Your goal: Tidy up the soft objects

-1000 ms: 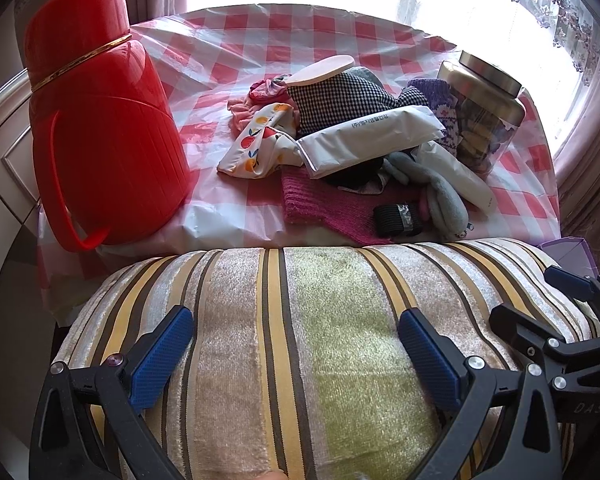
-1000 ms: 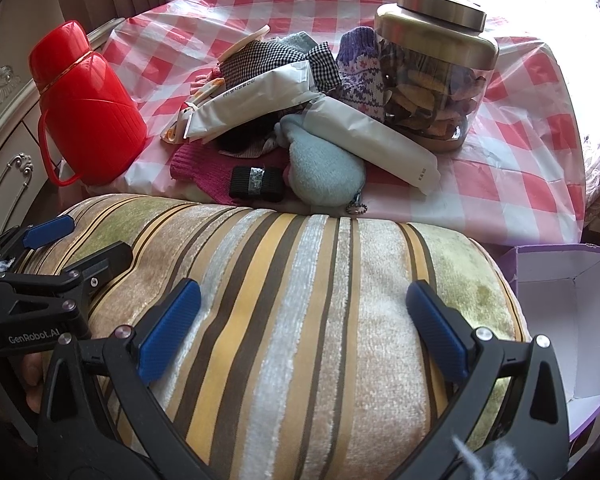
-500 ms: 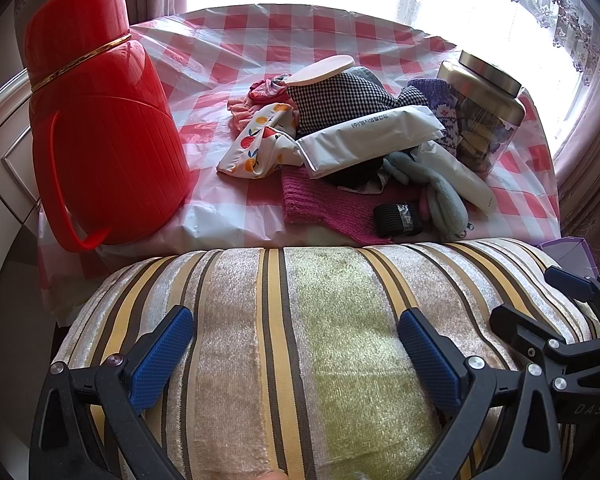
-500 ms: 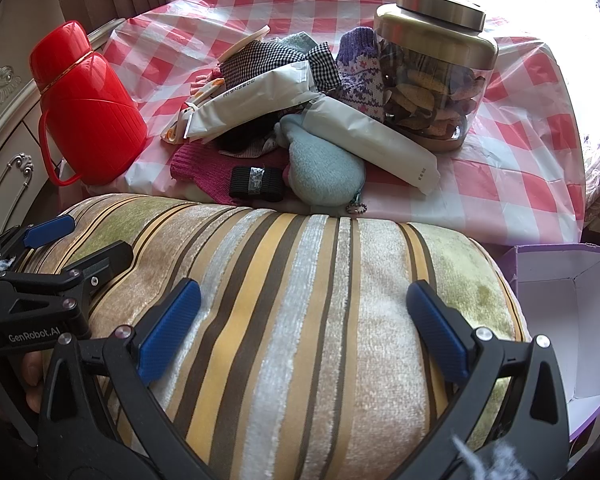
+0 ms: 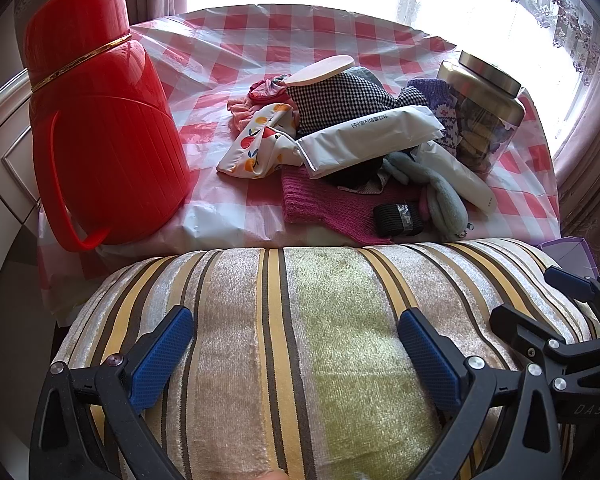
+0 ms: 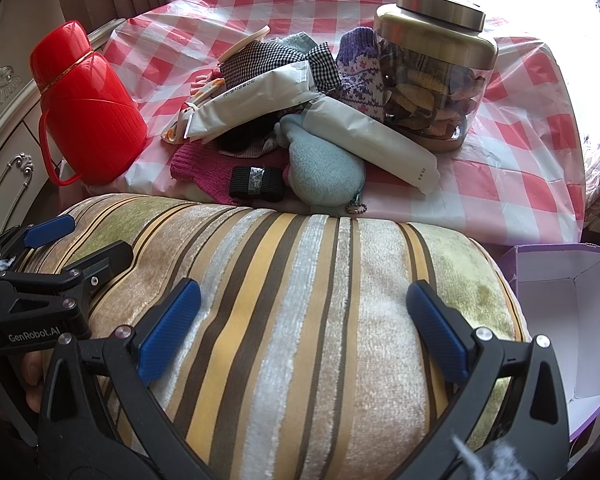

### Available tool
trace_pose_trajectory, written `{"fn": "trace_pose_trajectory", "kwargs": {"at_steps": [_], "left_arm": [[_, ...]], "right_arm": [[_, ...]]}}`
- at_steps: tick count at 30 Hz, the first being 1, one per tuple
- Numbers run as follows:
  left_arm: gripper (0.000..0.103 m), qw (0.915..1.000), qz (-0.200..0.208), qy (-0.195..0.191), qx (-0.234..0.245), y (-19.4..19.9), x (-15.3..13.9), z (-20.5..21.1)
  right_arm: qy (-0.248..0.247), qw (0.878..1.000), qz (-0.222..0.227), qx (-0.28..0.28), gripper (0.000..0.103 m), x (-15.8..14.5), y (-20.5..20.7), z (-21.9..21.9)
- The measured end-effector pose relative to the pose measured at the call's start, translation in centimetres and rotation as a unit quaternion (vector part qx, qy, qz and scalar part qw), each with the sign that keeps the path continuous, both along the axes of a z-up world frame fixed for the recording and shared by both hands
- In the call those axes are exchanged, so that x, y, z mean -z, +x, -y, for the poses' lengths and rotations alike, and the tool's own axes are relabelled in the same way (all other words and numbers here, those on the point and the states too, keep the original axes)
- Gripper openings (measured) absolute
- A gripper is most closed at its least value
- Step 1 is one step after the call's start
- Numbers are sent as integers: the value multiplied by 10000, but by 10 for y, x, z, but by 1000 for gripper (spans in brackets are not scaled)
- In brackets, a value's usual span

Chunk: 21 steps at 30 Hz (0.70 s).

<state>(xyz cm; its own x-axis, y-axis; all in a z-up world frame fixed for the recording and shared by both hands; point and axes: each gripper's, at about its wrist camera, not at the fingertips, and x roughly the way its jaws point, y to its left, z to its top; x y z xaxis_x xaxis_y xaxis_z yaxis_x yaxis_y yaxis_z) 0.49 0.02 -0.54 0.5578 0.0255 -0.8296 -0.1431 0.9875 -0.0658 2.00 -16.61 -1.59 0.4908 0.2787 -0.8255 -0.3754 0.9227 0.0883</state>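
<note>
A striped velvet cushion (image 5: pixel 300 344) (image 6: pixel 300 300) lies in front of the table, under both grippers. My left gripper (image 5: pixel 296 354) is wide open, its blue pads resting on the cushion top. My right gripper (image 6: pixel 304 324) is wide open too, its pads on the same cushion, to the right of the left one. On the checked tablecloth lies a pile of soft things: a magenta knit piece (image 5: pixel 320 204), a pale blue mitten (image 6: pixel 324 168), a checked cloth (image 5: pixel 336 100), a fruit-print pouch (image 5: pixel 256 148), a purple knit mitten (image 6: pixel 360 72), white packets (image 5: pixel 368 136) and a black band roll (image 6: pixel 258 182).
A red thermos jug (image 5: pixel 100 120) stands at the table's left. A glass jar with a metal lid (image 6: pixel 432 76) stands at the right of the pile. An open purple box (image 6: pixel 564 320) sits to the right of the cushion. A white cabinet (image 6: pixel 8 160) is at left.
</note>
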Motion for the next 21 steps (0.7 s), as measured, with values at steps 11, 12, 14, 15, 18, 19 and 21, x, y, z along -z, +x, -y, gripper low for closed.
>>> {"fn": "trace_pose_trajectory", "kwargs": {"at_steps": [11,12,14,15,18,19,21], "left_arm": [[103,9999,-91,-24,-50,2,0,-1],[103,9999,-110,-41,-61,2,0,-2],[103,9998,-147,-90,-94,3,-1,-2],[103,9998,-165,-104,-106,3,-1,-3],[103,9996,-186,-143,-143,5,-2,-3],[103,9996,-196,-139,-170,5,-2,-4],[103,9996,-228,-51,-158,8,-3,-2]], "right_arm": [[-40,10000,6,-5,103,0,0,-1],[-47,10000,6,-7,103,0,0,0],[-52,10000,-2,-13,103,0,1,-1],[-54,10000,-8,-17,103,0,1,-1],[-52,10000,-43,-24,103,-1,2,-1],[-42,10000,-66,-30,103,-1,3,-1],[-29,9999,-129,-83,103,-1,4,0]]}}
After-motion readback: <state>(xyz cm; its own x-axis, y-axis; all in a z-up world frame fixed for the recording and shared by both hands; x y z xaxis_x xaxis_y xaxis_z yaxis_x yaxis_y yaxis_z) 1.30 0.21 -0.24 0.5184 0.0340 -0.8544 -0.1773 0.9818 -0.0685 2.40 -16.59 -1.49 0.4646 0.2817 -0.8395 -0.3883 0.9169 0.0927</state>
